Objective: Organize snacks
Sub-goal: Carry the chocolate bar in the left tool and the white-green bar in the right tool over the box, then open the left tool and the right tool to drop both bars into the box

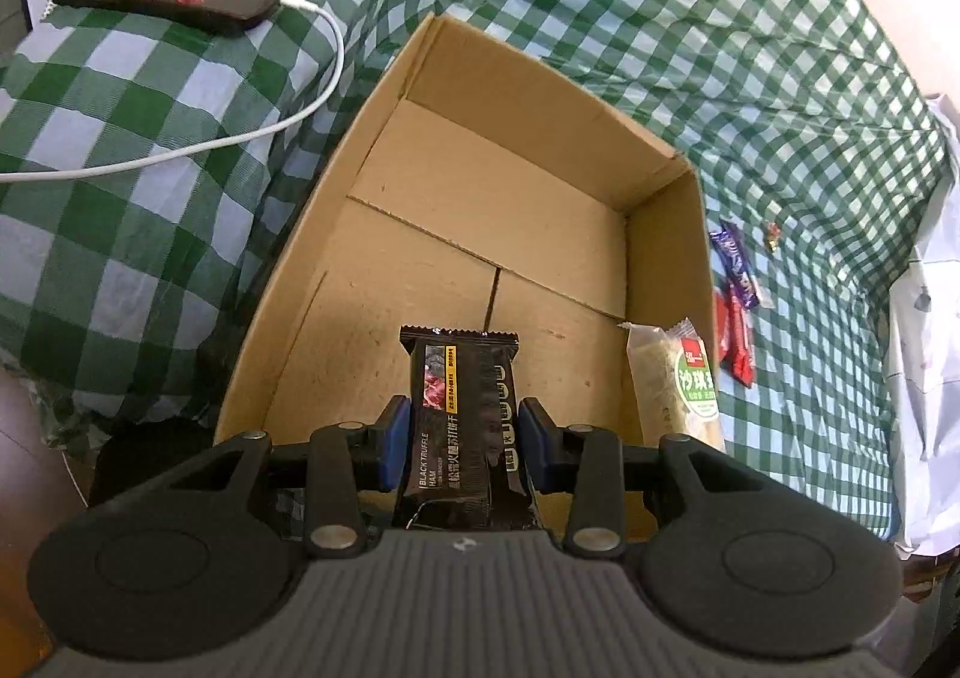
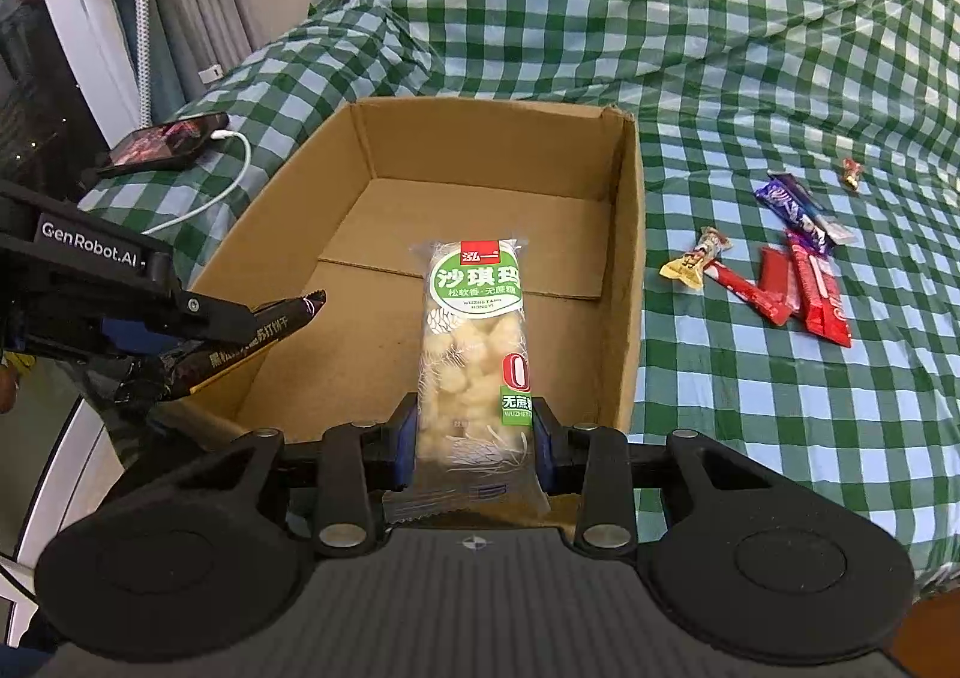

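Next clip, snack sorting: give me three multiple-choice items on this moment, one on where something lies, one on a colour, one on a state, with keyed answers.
1. Where do the loose snacks lie?
A. inside the box
B. on the checked cloth beside the box
C. on the phone

2. What colour is the wrapper held by the left gripper?
A. black
B. yellow
C. white

3. What is the state of the cardboard box?
A. taped shut
B. full of snacks
C. open, nothing resting on its floor

Answers:
1. B: the loose snacks sit on the checked cloth, outside the box wall.
2. A: the left gripper clamps a black wrapper, while the right gripper clamps a clear pack with a green label.
3. C: the cardboard box is open-topped with a bare floor; both held packs hang over it.
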Demonstrator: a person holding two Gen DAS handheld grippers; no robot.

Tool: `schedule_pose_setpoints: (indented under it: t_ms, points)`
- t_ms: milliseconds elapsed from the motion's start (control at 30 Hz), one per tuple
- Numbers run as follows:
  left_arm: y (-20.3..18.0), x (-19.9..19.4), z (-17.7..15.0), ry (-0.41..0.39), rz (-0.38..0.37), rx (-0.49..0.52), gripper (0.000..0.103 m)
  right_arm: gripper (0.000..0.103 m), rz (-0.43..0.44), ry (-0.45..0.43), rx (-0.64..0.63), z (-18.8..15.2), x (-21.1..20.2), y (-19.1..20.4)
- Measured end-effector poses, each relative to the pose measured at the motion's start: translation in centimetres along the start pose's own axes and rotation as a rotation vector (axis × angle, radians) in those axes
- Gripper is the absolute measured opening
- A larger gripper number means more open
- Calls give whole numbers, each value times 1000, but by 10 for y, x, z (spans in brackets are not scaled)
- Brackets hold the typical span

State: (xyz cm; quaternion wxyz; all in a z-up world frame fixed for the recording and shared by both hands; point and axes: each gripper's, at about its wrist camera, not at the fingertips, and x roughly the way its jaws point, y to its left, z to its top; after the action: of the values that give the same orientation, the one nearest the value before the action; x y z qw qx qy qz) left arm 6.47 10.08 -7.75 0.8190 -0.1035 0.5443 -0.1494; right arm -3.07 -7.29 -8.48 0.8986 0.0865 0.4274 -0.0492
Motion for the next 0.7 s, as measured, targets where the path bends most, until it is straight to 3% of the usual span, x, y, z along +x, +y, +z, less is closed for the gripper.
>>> schedule_pose_setpoints:
  t_ms: [600, 700]
  points:
    - [-5, 59, 29, 48, 65, 58, 43, 39, 3, 68, 9, 20, 61, -7]
    - [-4, 67, 32, 53, 80, 64, 43, 34, 8, 71, 14, 22, 67, -9]
